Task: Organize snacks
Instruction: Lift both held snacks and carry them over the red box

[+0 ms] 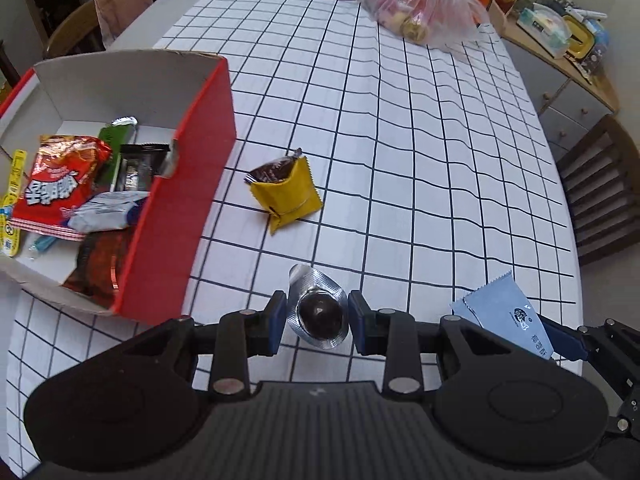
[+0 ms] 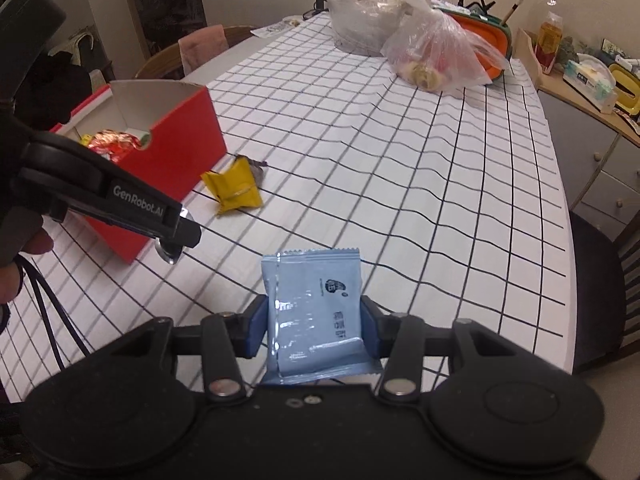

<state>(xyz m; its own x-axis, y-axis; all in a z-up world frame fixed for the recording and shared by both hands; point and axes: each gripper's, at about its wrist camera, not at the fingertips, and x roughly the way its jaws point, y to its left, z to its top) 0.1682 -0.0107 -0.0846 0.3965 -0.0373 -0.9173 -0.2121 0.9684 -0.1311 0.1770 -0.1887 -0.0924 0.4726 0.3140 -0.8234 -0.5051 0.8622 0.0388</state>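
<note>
Snacks (image 1: 60, 184) piled inside open red box (image 1: 184, 184).

Open checked tablecloth (image 1: 400, 160) offers free passage across the middle and right, obstructed only by the yellow snack packet (image 1: 286, 196) just beside the tall wall of the red box (image 1: 180, 208) at left, with two plastic bags (image 2: 432, 56) crowding the far end.

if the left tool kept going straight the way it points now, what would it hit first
Probably the checked tablecloth, just past the foil-wrapped chocolate that the left tool holds; the yellow packet lies further along, though depth is unclear.
</note>
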